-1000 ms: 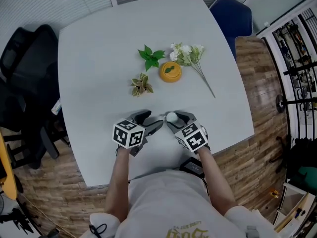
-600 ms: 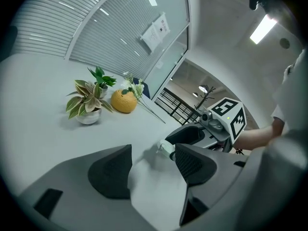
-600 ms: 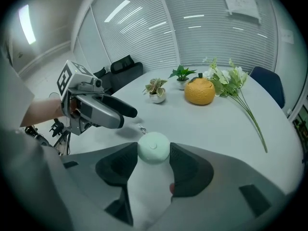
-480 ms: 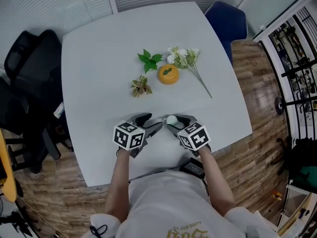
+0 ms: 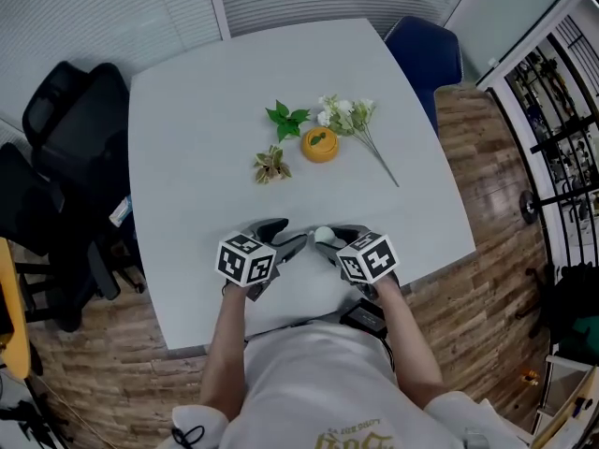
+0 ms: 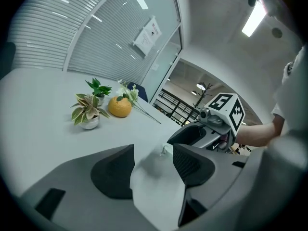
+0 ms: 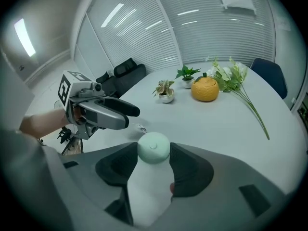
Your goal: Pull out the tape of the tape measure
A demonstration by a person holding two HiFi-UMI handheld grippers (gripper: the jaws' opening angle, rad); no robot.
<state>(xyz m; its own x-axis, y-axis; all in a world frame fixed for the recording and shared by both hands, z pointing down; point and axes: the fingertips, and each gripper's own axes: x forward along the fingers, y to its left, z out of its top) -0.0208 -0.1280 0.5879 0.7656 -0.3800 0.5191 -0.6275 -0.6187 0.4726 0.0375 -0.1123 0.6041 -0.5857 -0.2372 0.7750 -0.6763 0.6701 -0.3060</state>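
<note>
Right tongs (image 7: 154, 154) clamped on the tape measure (image 7: 153, 145): small round pale-green case, pinched between both pads at the tips, held just above the near edge of the desk (image 5: 206, 138). Left tongs (image 6: 153, 154) released; the jaws have just been closing in, but there's still a clear gap between the pads. The tape's small pull tab (image 6: 165, 150) sits just off the inner tip of one left jaw; can't tell if it touches, and it isn't gripped. The two tongs face each other tip to tip, close together, right in front of the person. Further back, mid-desk: an orange fruit-shaped object (image 5: 320, 144), with a variegated potted plant (image 5: 270, 166) beside it, a green potted plant (image 5: 286, 118) behind, and a white flower sprig (image 5: 351, 115) lying flat, well apart from the tongs.
</note>
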